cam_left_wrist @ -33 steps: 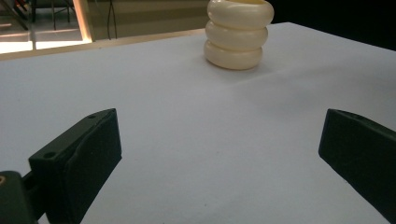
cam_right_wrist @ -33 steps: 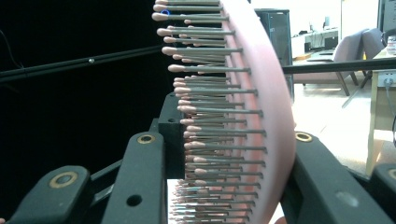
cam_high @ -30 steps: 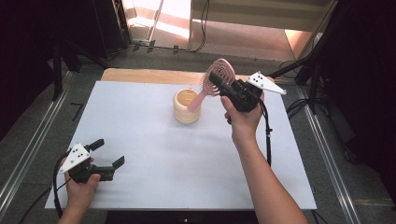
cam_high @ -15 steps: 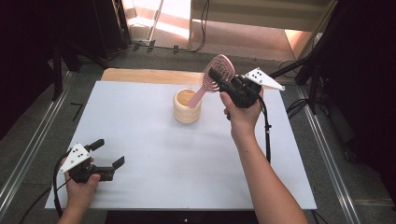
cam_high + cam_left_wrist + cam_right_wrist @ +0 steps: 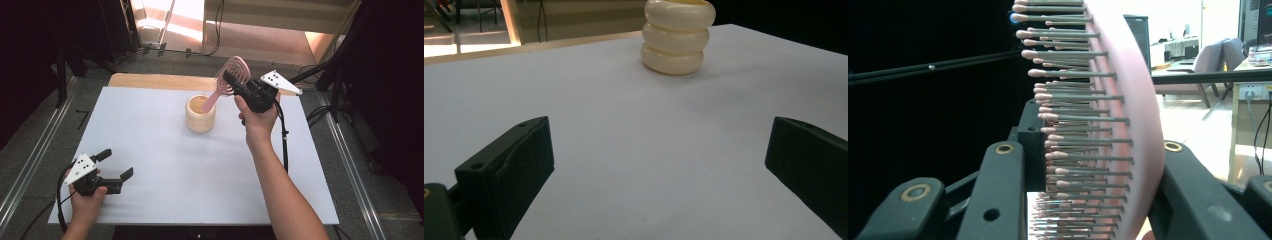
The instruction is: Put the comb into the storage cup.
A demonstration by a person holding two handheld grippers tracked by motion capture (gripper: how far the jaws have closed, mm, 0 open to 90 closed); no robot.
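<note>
Cream-coloured ribbed holder of three stacked rings (image 5: 200, 114), upright on the white table top (image 5: 165, 200), nearer the far edge than the near one, about midway between left and right edges. Inside it, the handle end of a pink oval plastic hairbrush with pink-tipped bristles (image 5: 231, 79), leaning up and out toward the far right corner, head well above the rim. Right gripper (image 5: 236, 83) clamped across the brush head, one black jaw against the bristle side, the other against the smooth pink back, seen close up in the right gripper view (image 5: 1128, 150). Hand and forearm stretching from the near edge up to that far side. Left gripper (image 5: 116, 165) low by the near left corner, jaws spread wide, nothing between them but bare table top; cream holder (image 5: 679, 35) straight ahead and well apart in the left gripper view. Strip of bare wood along the far edge (image 5: 150, 80) behind the white sheet. Nothing lying between either gripper and the holder.
</note>
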